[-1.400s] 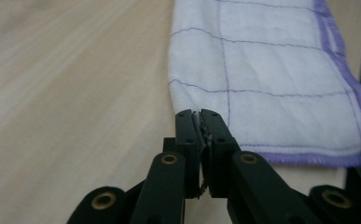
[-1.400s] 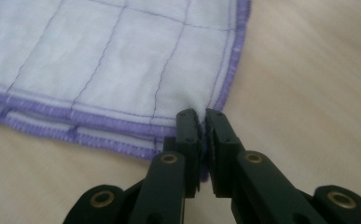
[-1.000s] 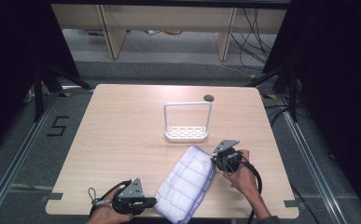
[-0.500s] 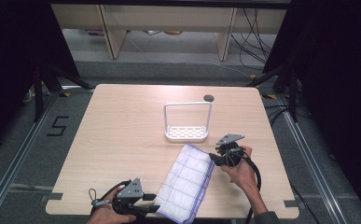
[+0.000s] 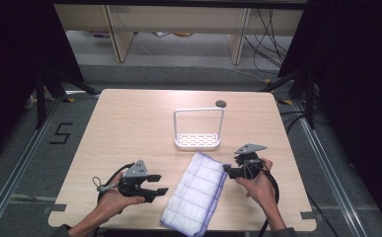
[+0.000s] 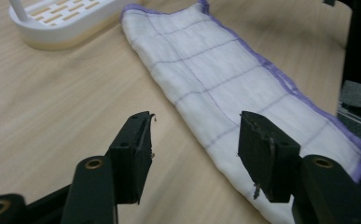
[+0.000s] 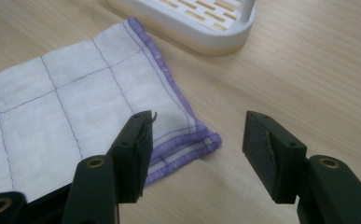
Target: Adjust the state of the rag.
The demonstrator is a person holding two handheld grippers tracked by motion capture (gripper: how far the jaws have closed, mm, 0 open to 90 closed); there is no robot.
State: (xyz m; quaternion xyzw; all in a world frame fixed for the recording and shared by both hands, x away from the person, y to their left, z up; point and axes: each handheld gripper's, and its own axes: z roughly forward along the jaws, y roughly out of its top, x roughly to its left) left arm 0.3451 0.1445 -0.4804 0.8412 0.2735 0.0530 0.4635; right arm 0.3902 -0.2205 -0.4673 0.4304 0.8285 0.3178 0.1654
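A folded white cloth (image 5: 198,192) with thin purple grid lines and a purple hem lies flat on the wooden table (image 5: 129,128), running from the middle toward the near edge. My left gripper (image 5: 160,184) stands open just left of the cloth; in the left gripper view the cloth (image 6: 225,79) lies ahead and to the right of the jaws, with nothing between them. My right gripper (image 5: 226,171) is open at the cloth's far right corner. In the right gripper view that corner (image 7: 201,142) sits between the jaws, which do not touch it.
A white slotted rack (image 5: 197,141) with a tall wire handle stands just beyond the cloth, its base in the left gripper view (image 6: 61,23) and right gripper view (image 7: 192,21). A round grommet hole (image 5: 221,103) marks the table's far side. Cables trail from both grippers.
My right gripper has let go of the cloth's corner, opened and drawn back to the right. The cloth now lies flat. The left gripper has stayed in place, open.
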